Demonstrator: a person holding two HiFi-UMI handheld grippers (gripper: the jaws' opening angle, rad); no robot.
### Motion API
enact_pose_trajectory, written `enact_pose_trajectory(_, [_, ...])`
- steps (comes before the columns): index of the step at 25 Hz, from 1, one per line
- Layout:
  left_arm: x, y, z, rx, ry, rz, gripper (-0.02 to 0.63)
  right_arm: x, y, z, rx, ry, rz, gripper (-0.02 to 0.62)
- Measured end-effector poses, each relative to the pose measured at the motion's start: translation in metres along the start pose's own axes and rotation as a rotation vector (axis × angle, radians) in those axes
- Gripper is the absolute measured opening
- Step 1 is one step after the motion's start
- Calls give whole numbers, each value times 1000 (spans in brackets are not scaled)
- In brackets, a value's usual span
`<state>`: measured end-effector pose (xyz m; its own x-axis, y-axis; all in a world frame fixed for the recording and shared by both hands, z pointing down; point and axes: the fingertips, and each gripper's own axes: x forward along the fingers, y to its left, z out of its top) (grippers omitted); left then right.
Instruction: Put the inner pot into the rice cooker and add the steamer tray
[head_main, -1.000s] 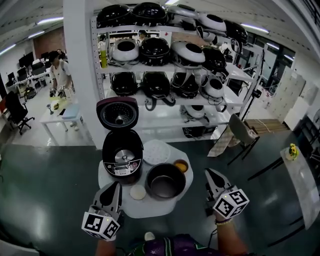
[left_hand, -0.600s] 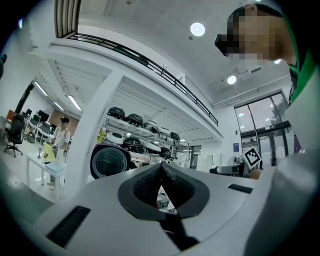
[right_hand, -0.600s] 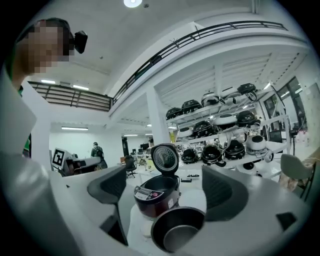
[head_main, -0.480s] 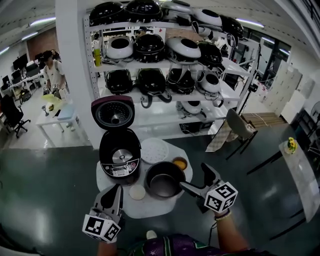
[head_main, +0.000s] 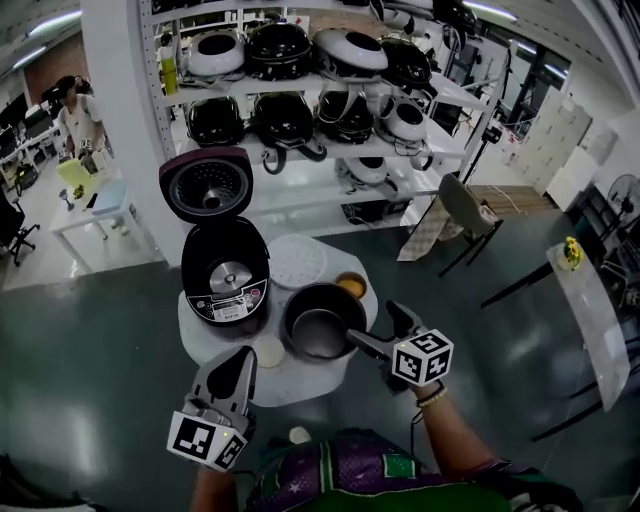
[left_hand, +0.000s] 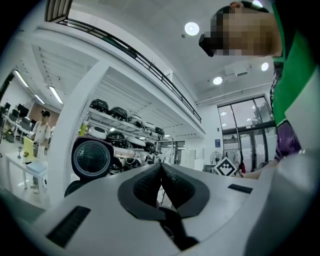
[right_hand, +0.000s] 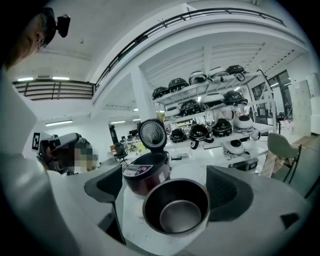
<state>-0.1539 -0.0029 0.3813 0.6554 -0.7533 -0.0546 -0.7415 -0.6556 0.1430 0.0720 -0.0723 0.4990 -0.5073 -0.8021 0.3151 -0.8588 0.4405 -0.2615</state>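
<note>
On a small round white table (head_main: 300, 382) stands a dark red rice cooker (head_main: 225, 285) with its lid (head_main: 205, 185) raised. The dark inner pot (head_main: 322, 322) stands empty to its right, and the white steamer tray (head_main: 297, 262) lies behind it. My right gripper (head_main: 380, 328) is at the pot's right rim. Its jaws have just been opening and stand wide. In the right gripper view the pot (right_hand: 176, 212) lies ahead, framed by the open right gripper (right_hand: 170, 189), with no pad pressing on it. My left gripper (head_main: 243, 360) (left_hand: 161, 172) is shut and empty near the table's front left.
A small orange bowl (head_main: 351, 285) and a white disc (head_main: 270, 351) also lie on the table. Behind it stand white shelves (head_main: 300, 140) full of rice cookers. A chair (head_main: 455, 215) is at the right. A person (head_main: 75, 110) stands at a far left table.
My right gripper went from shut to wide open. It sank and moved left to the inner pot's rim. The left gripper stayed shut and barely shifted.
</note>
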Motion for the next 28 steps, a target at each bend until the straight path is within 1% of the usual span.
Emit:
enact_pose_trajectory(4, [7, 0, -14, -29, 28, -26, 21, 10, -16, -37, 1, 91, -38, 511])
enact_pose_trajectory(9, [18, 4, -25, -49, 47, -24, 21, 18, -41, -69, 35, 152, -82, 491])
enact_pose_trajectory(12, [24, 5, -31, -54, 57, -19, 21, 22, -53, -87, 61, 178, -93, 482])
enact_pose_trajectory(15, [32, 7, -36, -51, 64, 0, 21, 35, -66, -103, 76, 210, -88, 472])
enact_pose_trajectory(21, [53, 18, -40, -52, 86, 64, 21, 72, -96, -130, 102, 293, -65, 462])
enact_pose_trajectory(28, [81, 33, -42, -39, 94, 119, 21, 108, -130, -155, 135, 363, -71, 433])
